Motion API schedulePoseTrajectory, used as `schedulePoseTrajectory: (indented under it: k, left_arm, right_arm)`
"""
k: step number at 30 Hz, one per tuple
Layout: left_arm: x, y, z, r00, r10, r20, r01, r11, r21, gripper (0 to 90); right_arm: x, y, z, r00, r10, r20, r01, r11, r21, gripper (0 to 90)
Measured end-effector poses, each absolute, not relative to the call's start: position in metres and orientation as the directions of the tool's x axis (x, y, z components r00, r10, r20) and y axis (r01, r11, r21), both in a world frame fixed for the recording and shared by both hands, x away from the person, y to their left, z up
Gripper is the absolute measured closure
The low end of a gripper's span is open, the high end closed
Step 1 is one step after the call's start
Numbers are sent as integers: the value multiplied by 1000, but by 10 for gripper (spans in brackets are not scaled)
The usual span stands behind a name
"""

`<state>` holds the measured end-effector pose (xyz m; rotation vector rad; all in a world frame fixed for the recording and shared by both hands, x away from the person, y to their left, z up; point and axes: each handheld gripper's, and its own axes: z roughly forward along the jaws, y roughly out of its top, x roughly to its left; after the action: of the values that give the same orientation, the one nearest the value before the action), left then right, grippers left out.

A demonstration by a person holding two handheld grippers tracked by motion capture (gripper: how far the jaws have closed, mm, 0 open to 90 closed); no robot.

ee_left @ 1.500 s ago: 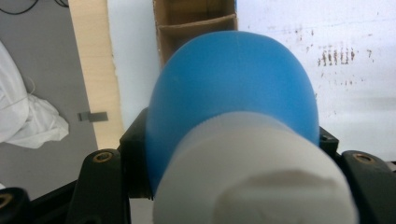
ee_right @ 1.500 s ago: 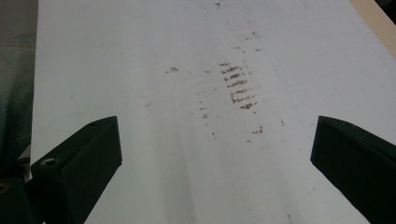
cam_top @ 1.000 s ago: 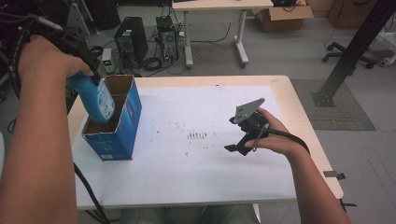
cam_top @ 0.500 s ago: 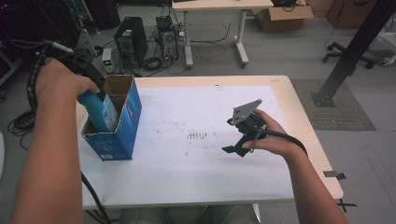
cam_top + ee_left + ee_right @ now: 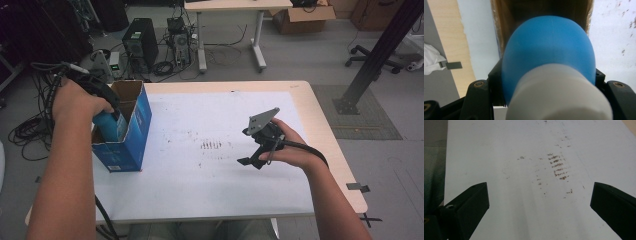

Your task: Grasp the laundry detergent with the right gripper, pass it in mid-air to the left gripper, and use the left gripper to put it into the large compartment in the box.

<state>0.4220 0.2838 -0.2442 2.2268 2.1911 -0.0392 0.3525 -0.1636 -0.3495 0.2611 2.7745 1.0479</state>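
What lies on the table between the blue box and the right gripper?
In the high view, only bare white table with dark scuff marks lies between the box and the right gripper.

Floor: grey floor runs around the work area.
Counter: pale wood-edged counter with a white top marked by dark scuffs.
Behind: a white-legged desk stands beyond, with cables trailing beneath.
Left rear: a black computer tower on the floor.
Far right: a black post on a grey mat; an office chair base just behind it.
Top: cardboard box on the floor.
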Motion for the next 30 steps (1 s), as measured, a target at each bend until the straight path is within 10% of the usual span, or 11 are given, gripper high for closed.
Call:
schedulePoseTrajectory:
  k: [30]
  left_arm:
    - [426, 280, -300, 43, 998, -35, 998, -45, -47, 383]
  right_arm:
    - [353, -161, -357, -973, 217, -74, 115, 741, 661, 22]
